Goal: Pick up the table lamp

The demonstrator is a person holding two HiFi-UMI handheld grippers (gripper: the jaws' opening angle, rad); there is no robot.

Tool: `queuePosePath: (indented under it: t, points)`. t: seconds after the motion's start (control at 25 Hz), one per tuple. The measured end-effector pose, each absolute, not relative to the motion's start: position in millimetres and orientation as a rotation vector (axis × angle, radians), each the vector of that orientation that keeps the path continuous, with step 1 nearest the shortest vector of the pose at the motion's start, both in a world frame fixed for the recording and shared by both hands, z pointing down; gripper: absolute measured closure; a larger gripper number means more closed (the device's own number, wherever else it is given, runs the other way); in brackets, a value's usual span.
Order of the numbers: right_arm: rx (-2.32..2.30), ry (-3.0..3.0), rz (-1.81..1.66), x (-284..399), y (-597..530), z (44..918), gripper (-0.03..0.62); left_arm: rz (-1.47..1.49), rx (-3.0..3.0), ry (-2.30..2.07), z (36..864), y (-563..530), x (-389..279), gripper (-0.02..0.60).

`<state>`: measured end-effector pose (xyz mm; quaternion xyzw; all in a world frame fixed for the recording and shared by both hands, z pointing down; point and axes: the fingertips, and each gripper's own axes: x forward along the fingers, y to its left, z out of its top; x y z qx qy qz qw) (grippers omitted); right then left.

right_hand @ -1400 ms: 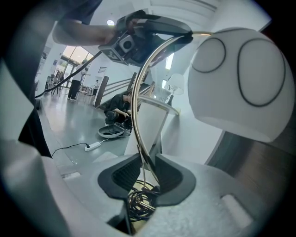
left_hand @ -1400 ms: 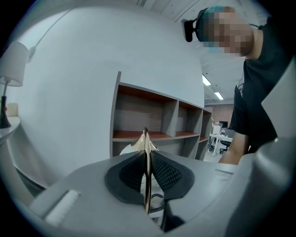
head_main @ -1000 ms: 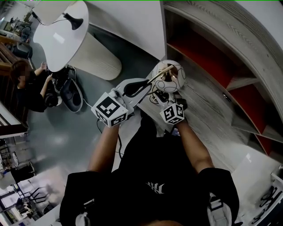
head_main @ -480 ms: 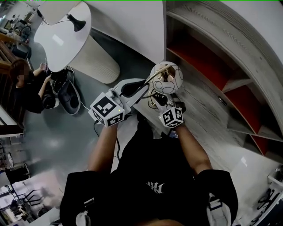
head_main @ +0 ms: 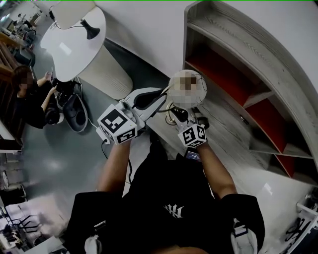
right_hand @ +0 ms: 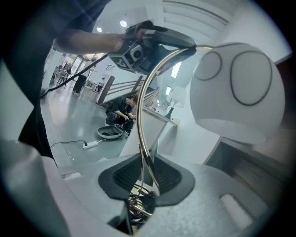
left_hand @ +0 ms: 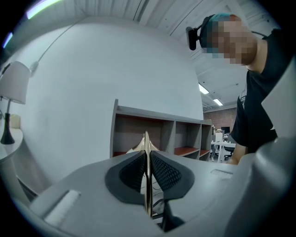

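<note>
Lamp (right_hand: 240, 92) lifted higher, left fingers (left_hand: 132, 173) level, pinching its arc (left_hand: 147, 152), right fingers (right_hand: 171, 178) closing round stem (right_hand: 144, 139)

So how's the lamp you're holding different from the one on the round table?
The held lamp has a ball shade; the far lamp, a tapered one. The held lamp's stem is curved gold; the far lamp's base is black. The left gripper, shut, and the right gripper, jaws closing, pinch the held lamp; the far lamp stands on a table. Both shades are white.
</note>
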<state>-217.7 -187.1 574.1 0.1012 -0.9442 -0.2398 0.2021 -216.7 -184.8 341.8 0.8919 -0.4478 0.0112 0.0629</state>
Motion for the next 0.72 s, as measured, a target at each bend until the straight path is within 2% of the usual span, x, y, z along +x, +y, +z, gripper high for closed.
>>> queuePosePath:
  t: [0.72]
  points:
    - [0.258,-2.642,-0.851,-213.7,-176.4,484.2,0.514,-0.027,2.819,-1.454,247.3,-164.5,-207.9,0.545]
